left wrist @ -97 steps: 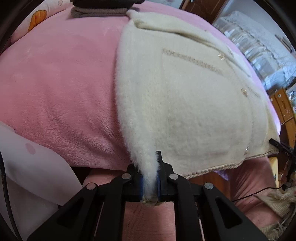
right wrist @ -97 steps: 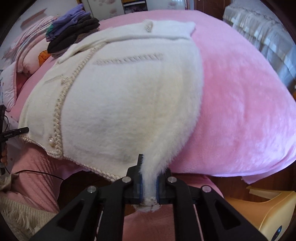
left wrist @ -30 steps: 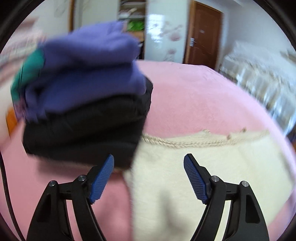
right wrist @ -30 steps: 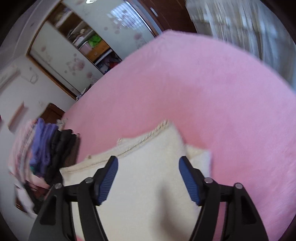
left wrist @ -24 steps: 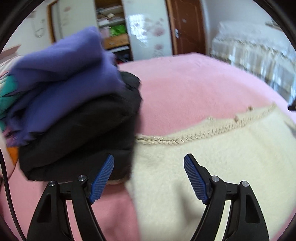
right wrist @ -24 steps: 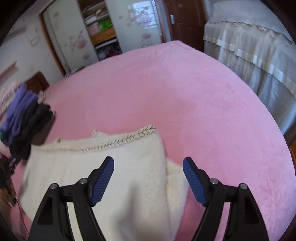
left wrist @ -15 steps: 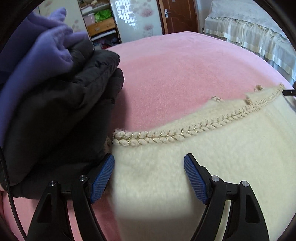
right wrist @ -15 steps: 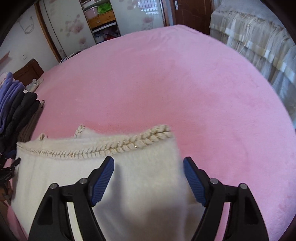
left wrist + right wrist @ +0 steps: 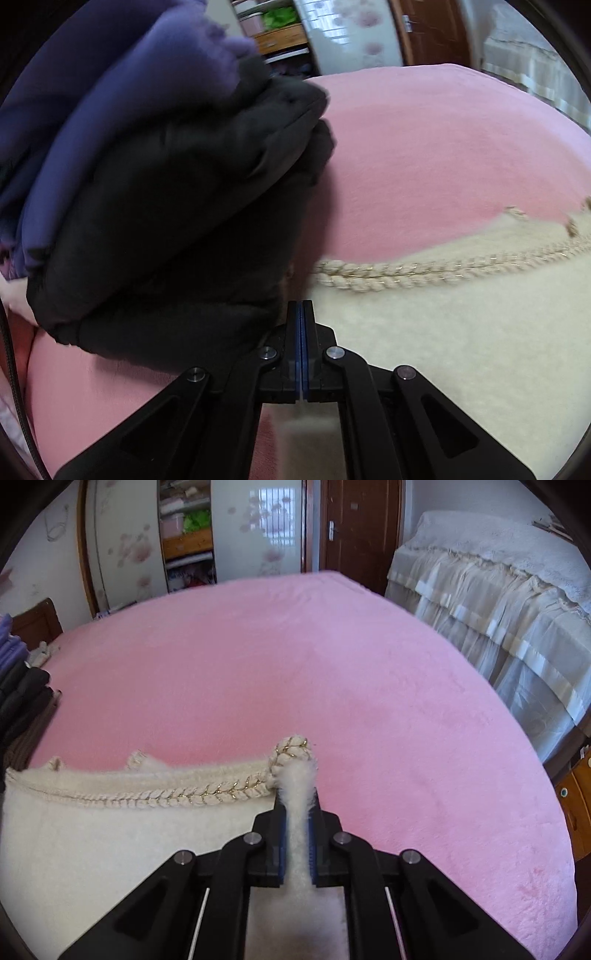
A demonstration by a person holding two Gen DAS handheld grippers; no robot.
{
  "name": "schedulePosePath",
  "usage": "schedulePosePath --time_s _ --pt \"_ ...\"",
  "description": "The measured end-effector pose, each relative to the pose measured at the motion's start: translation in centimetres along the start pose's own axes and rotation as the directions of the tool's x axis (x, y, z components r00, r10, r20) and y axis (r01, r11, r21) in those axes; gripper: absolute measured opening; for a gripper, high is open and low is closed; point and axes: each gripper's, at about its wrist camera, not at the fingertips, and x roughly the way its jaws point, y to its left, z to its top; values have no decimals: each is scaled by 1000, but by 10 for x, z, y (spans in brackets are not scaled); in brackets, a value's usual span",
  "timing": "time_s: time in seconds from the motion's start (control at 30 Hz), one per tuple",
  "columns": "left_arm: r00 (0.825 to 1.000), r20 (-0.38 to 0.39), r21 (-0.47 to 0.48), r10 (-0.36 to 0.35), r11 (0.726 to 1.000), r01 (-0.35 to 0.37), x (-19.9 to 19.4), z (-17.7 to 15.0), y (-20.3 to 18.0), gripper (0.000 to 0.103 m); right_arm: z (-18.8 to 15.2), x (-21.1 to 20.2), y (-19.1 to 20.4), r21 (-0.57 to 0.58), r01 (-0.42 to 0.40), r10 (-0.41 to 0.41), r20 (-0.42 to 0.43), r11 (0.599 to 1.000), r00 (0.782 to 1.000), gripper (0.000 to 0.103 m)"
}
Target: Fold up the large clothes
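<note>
A cream fluffy cardigan with a braided gold-flecked trim lies folded on the pink bed. My left gripper is shut, its pads pressed together with nothing visible between them, at the cardigan's left edge beside the dark clothes pile. My right gripper is shut on the cardigan's right corner, where the trim bunches up between the jaws. The cardigan spreads to the left of it.
A stack of folded clothes, purple on black, sits on the bed right against the left gripper; it also shows at the right wrist view's left edge. A second bed with a pale cover stands to the right. A wardrobe and door are behind.
Both grippers were open over the folded cardigan half a second ago and have closed. The right one now pinches the trimmed corner; the left closed at the left edge by the black pile.
</note>
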Motion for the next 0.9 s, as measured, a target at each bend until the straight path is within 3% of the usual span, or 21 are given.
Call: schedulePosePath --time_s 0.17,0.3,0.37,0.47,0.53,0.63,0.77,0.83,0.9 --pt "999 10 47 47 998 -47 4 -15 -18 0 -5 33 10 -24 42 -43 -48 999 998 9" --pt "997 32 62 63 996 -65 -2 -18 -23 0 -4 27 13 -54 53 -56 -62 997 997 16" --pt "996 67 60 66 996 -70 -14 -13 -29 4 0 10 17 -80 71 -75 -46 994 996 27" --pt "988 135 39 72 996 -78 -47 -7 -24 5 1 -29 21 -82 51 -49 32 995 998 48" --pt "981 187 35 50 998 -58 -76 -6 -29 12 -1 -62 29 -85 11 -3 96 996 995 57" --pt "980 163 37 -111 994 106 -116 -7 -50 18 -11 -100 55 -120 -120 135 123 986 983 57" --pt "937 77 -7 -341 939 343 -148 -23 -95 21 -42 -123 116 -204 -299 316 56 932 947 54" --pt "912 47 -37 -407 912 409 -149 -35 -115 22 -57 -126 141 -226 -358 371 15 906 929 53" --pt "918 13 -31 -397 917 397 -142 -51 -135 22 -73 -120 159 -244 -384 391 -25 890 920 50"
